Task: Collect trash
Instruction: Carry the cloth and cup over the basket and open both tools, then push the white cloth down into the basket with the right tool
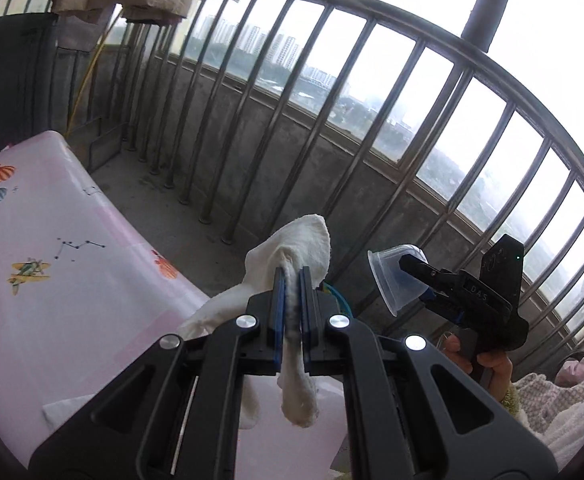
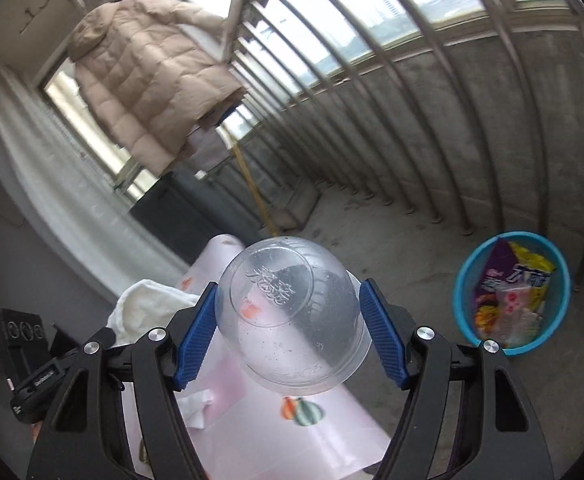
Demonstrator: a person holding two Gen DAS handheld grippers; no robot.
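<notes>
My left gripper is shut on a white cloth and holds it in the air above the edge of the pink table. My right gripper is shut on a clear plastic cup, held sideways with its bottom facing outward. The cup also shows in the left wrist view, to the right of the cloth. A blue basin with snack wrappers sits on the concrete floor to the right of the table.
A crumpled white tissue lies on the pink tablecloth. A metal railing runs along the balcony. A beige puffer jacket hangs above. Blankets lie at the lower right.
</notes>
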